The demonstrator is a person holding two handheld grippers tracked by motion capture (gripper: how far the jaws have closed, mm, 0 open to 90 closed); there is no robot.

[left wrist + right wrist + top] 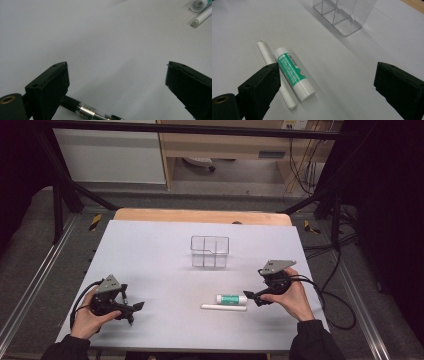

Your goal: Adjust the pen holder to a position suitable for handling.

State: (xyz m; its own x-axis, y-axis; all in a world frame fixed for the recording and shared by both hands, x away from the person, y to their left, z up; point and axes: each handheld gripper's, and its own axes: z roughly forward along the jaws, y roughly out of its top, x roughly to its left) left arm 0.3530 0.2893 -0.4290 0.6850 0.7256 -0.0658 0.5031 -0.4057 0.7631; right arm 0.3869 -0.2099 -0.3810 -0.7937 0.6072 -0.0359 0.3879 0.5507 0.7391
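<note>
Glue stick lies beside a white pen on my worktop; my right hand-held gripper sits near it, jaws apart; my left hand-held gripper gapes too.

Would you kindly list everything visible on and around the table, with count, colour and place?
glue stick: one, white with a green label, lying on the mat near the right claw.
white pen: one, white, lying alongside the glue stick on the person's side.
black pen: one, black and clear with a silver band, lying on the mat by the left claw.
clear organiser: one, transparent with compartments, mid-table, farther back.
mat: one, pale grey, covering the table.
table: one, wooden, its far edge showing.
left claw: one, black, open, held low at the left.
right claw: one, black, open, pointing at the glue stick.
hands: two, each holding a claw.
</note>
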